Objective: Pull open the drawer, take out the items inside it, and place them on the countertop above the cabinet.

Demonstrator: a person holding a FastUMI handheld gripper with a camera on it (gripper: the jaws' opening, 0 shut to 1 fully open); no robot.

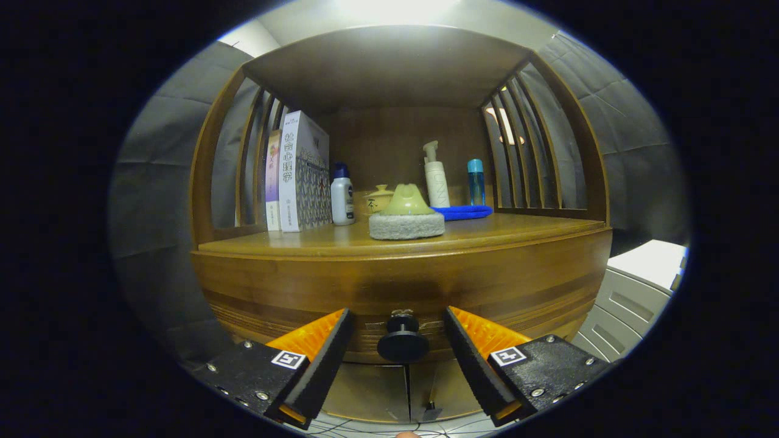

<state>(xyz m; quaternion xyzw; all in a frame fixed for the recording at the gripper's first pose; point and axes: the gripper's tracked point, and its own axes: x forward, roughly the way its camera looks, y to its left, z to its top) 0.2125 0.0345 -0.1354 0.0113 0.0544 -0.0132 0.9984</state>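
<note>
A wooden cabinet has a drawer front (292, 307) with a round black knob (402, 342) at its middle. The drawer is closed, so nothing of its contents shows. My gripper (398, 322) is open, its two fingers on either side of the knob with a gap to each, the tips reaching about level with the knob's stem. Above the drawer lies the wooden countertop (517, 234), under a shelf roof with slatted sides.
On the countertop stand books (299, 173) at the left, a white bottle with a blue cap (342, 198), a small lidded pot (378, 198), a green-topped scrub pad (406, 220), a pump bottle (436, 177), a blue bottle (476, 182) and a blue cloth (464, 212). A white unit (639, 292) stands at the right.
</note>
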